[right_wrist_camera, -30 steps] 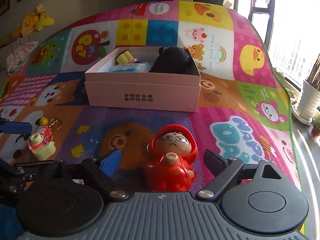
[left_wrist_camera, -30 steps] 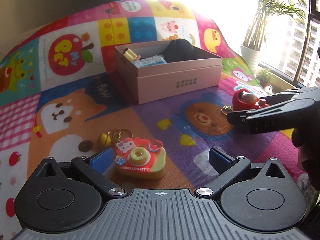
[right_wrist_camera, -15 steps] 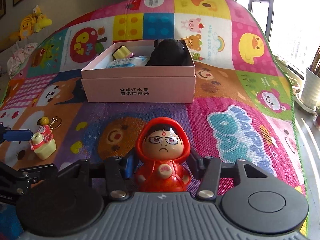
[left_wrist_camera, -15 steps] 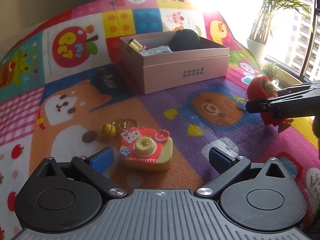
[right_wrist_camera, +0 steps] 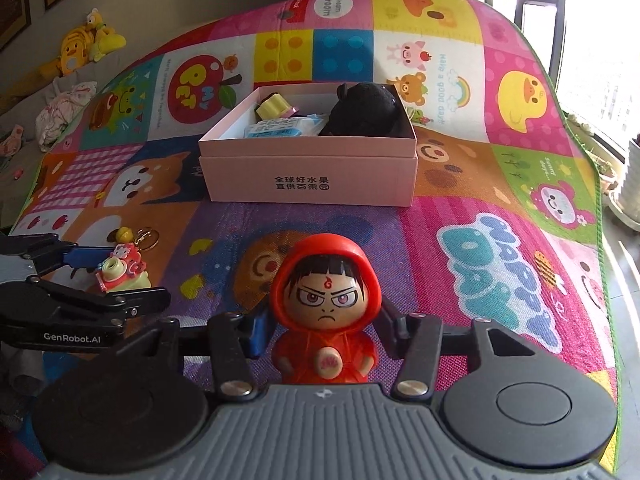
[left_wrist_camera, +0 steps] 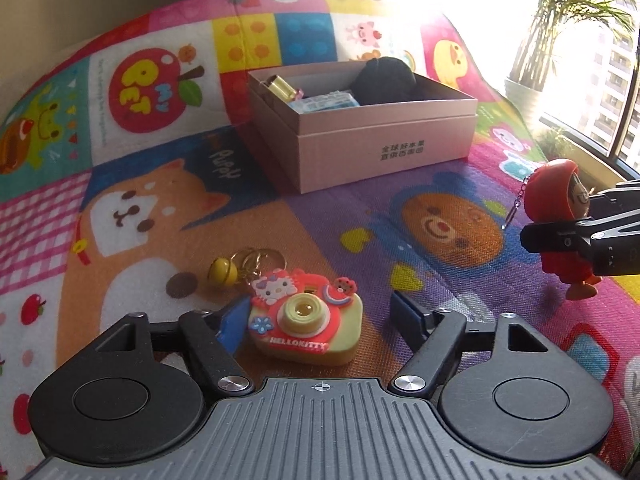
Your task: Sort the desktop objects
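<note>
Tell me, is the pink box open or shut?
Open. The pink box has no lid on top, and things lie inside it.

We see strong daylight pouring in from the window (left_wrist_camera: pixel 608 92) at the upper right of the left wrist view, where glare washes the top of the play mat (left_wrist_camera: pixel 120 208) to white. In both views the mat bulges under fisheye distortion and dark corners frame it. The pink box (right_wrist_camera: pixel 308 176) throws a soft shadow leftward, and focus is sharp.
</note>
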`<act>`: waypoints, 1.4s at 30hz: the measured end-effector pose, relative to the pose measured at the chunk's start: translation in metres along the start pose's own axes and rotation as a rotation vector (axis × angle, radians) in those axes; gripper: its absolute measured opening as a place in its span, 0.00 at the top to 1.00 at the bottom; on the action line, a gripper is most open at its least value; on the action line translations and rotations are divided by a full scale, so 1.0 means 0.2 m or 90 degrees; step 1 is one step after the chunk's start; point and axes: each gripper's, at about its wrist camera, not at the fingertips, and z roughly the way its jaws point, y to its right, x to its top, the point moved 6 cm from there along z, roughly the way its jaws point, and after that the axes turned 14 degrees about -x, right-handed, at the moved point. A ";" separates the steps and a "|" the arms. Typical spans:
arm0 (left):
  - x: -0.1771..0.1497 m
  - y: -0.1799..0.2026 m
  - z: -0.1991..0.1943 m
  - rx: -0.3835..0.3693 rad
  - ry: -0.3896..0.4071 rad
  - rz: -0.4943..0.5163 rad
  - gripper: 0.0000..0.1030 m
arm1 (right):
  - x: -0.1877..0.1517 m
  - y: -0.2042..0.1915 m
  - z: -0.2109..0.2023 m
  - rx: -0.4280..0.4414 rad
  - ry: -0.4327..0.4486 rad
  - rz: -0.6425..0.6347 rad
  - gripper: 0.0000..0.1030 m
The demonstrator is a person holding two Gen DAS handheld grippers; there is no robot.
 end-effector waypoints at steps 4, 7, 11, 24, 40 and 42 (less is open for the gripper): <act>0.01 0.02 -0.04 -0.005 0.009 0.009 0.40 | 0.02 0.01 -0.05 0.002 0.012 -0.004 0.50; 0.07 0.05 -0.11 -0.019 0.040 0.018 0.40 | 0.07 0.05 -0.11 0.002 0.035 0.005 0.50; 0.26 0.08 -0.20 -0.018 0.105 0.069 0.40 | 0.22 0.14 -0.21 0.022 0.073 0.050 0.50; 0.93 0.18 -0.02 -0.069 0.228 0.119 0.40 | 0.55 0.29 -0.51 0.019 0.245 0.084 0.50; 0.62 -0.04 0.15 -0.052 0.172 0.036 0.07 | 0.53 0.35 -0.30 -0.016 0.175 0.099 0.50; 0.50 -0.09 0.11 -0.046 0.168 0.003 0.06 | 0.56 0.33 -0.28 -0.008 0.169 0.096 0.50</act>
